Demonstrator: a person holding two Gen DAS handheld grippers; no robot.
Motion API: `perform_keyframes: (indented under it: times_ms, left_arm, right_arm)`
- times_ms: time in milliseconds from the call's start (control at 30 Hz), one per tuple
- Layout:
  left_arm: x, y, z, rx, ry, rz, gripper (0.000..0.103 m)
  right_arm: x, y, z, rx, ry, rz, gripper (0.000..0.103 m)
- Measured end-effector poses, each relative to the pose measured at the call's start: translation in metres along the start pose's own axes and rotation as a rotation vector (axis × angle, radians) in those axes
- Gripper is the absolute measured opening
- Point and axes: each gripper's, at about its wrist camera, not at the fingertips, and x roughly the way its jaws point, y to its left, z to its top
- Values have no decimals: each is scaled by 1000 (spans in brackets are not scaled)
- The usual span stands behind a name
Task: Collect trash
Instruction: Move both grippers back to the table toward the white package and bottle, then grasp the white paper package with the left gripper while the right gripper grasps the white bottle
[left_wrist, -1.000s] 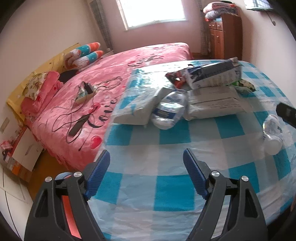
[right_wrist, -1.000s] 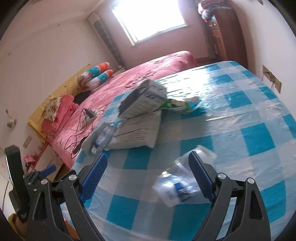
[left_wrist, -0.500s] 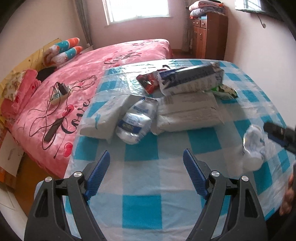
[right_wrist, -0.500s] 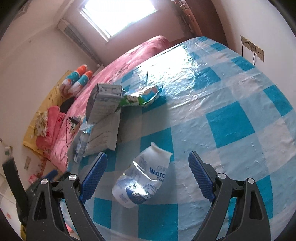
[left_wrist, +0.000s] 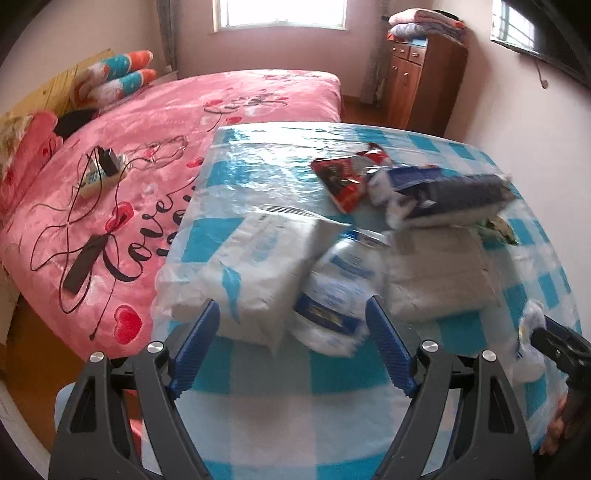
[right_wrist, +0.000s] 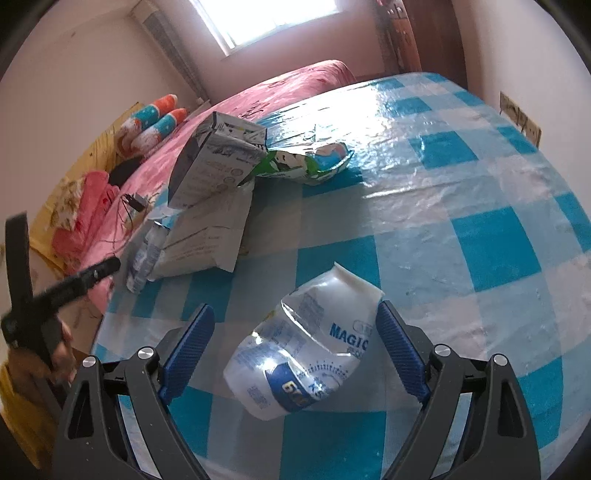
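Two grippers work over a table (right_wrist: 480, 155) in a blue-and-white checked cloth, beside a pink bed (left_wrist: 155, 147). Near the table's bed-side edge lies a heap of trash: a white pack (left_wrist: 255, 266), a grey bag (left_wrist: 439, 273), a dark carton (left_wrist: 450, 195) on top of it, a red wrapper (left_wrist: 341, 177) behind, and a green wrapper (right_wrist: 306, 162) at the far side. A crushed bottle (left_wrist: 336, 295) sits between pack and bag, long axis running away from the left gripper (left_wrist: 291, 336), whose jaws are spread wide and empty just short of it; blur hides which end is its cap. Apart from the heap, a flattened bottle (right_wrist: 303, 350) lies between the right gripper's (right_wrist: 295, 339) spread jaws, white end pointing away and right, perhaps brushing the right pad.
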Motion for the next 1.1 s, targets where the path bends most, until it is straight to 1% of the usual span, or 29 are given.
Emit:
perform_keyframes:
  times_ms: [33,133,300,533,633,700,800,833,867,900,1033,1100]
  left_arm:
    - [3,3,2,-2,2,-3,82]
    - [16,14,11,-4,22,-43,82]
    - [40,26,23,6,62,-65,82]
    - [55,34,27,22,53,-85,82]
    - [64,31,24,46,65,-79,82]
    - [66,30,22,48,60,-73,82]
    - [64,28,20,41,40,-72,80]
    - [63,28,19,29,33,-75,78]
    - [62,28,18,23,29,-74,73]
    - [61,27,18,20,26,-75,72]
    - [56,16,12,33,15,-59,68]
    - [52,10,9,34,9,-68,66]
  right_arm:
    - [1,0,1,-5,-3,-2,88]
    - [4,1,3,-19,-9,-8,88]
    - [9,1,8,-31,-17,1,88]
    - [10,1,8,-45,-33,17,88]
    - [10,-1,9,-37,-34,39,88]
    - [11,-3,10,-32,-37,50,88]
    - [11,0,10,-49,-37,44,88]
    - [12,2,10,-57,-35,41,86]
    - [13,3,11,-65,-35,33,80]
    - [13,4,11,-71,-35,23,75]
    - [16,10,13,-96,-28,-20,65]
    - [19,12,14,-115,-22,-42,56]
